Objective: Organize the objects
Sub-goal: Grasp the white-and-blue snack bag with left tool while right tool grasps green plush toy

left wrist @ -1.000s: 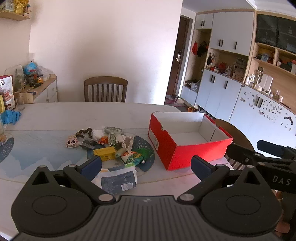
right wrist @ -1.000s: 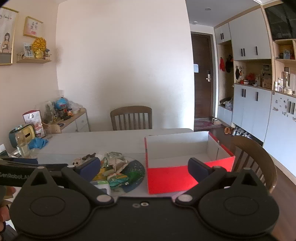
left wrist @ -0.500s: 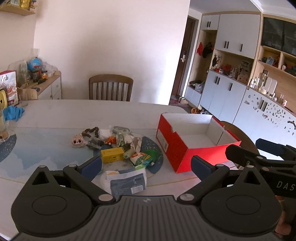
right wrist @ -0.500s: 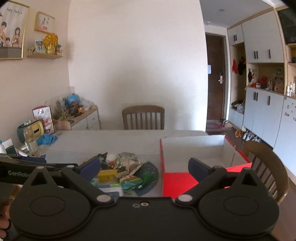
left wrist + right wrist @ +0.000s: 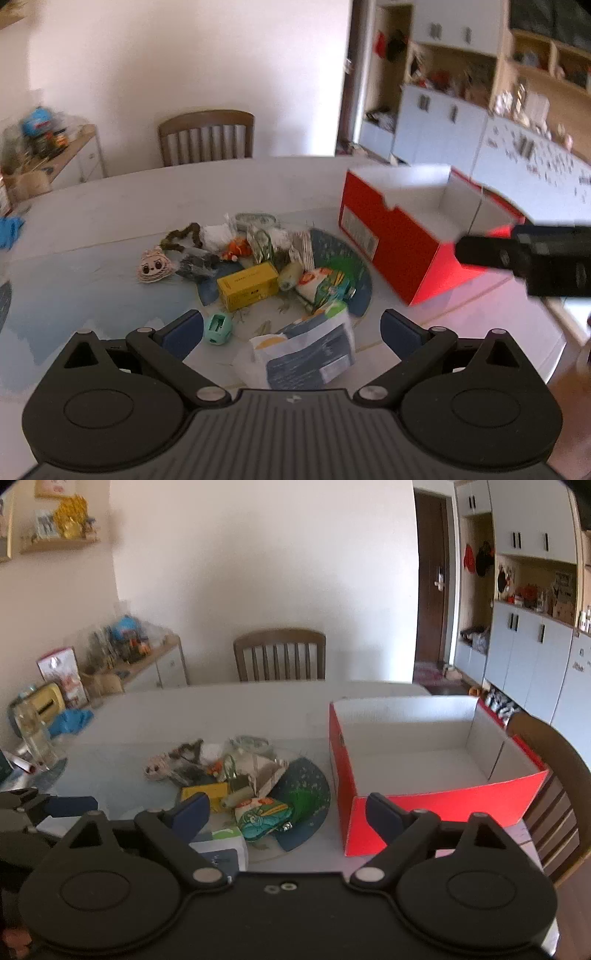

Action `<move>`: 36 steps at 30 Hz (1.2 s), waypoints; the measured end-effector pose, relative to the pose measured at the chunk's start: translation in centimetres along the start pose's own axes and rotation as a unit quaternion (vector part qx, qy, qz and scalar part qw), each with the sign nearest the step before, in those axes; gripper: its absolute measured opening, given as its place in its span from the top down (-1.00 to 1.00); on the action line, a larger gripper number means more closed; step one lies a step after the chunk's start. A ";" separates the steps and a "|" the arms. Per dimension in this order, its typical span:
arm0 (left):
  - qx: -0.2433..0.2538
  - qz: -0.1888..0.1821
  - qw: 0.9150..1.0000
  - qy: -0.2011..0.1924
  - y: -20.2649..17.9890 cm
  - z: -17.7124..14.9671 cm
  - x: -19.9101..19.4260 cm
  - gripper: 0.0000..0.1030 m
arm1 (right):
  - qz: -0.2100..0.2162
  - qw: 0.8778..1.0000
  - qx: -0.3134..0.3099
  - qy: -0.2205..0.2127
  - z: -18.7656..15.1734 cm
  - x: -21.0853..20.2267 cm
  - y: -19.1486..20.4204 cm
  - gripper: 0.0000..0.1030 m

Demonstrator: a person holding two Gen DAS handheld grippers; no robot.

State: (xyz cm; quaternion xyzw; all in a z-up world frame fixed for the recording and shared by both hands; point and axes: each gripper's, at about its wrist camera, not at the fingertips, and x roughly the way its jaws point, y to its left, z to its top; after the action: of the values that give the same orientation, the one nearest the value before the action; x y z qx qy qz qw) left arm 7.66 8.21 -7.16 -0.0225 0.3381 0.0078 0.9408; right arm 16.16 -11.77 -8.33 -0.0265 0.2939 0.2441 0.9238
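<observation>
A pile of small objects lies on the table: a yellow box [image 5: 246,285], a white-and-blue packet [image 5: 306,354], a mint green sharpener [image 5: 218,328], a round face toy [image 5: 154,266] and a green snack pouch [image 5: 263,816]. An empty red shoebox [image 5: 402,240] stands to the right of the pile; it also shows in the right wrist view [image 5: 436,801]. My left gripper [image 5: 291,330] is open and empty, above the near side of the pile over the packet. My right gripper [image 5: 289,812] is open and empty, near the table's front edge between pile and box.
A wooden chair [image 5: 207,137] stands at the table's far side and another [image 5: 554,775] at its right. A sideboard with clutter [image 5: 129,653] is at the left wall. A bottle [image 5: 35,734] and blue cloth [image 5: 70,720] sit on the table's left.
Both grippers have moved forward and down toward the table. The pile and the red box look larger and closer. Both stay open and empty.
</observation>
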 end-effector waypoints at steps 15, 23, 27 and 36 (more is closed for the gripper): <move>0.102 -0.059 0.991 0.063 1.5 -1.9 9.1 -0.89 | -0.002 0.993 0.006 0.114 1.0 11.7 2.9 -0.44; 0.109 -0.086 0.987 0.077 2.2 -2.3 10.7 -0.70 | 0.003 0.988 0.001 0.157 0.8 15.6 3.8 -0.33; 0.108 -0.102 0.985 0.085 2.5 -2.6 11.1 -0.50 | 0.000 0.984 0.000 0.176 0.6 16.9 3.9 -0.32; 0.096 -0.127 0.982 0.098 3.5 -2.7 11.9 -0.01 | -0.011 0.982 -0.001 0.188 0.3 18.0 4.3 0.02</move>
State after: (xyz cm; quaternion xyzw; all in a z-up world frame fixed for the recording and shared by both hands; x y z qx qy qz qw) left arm 15.01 11.56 -16.90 0.0250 0.4221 -0.1463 0.8943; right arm 27.02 -0.13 -17.71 -0.0762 0.4616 0.2247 0.8548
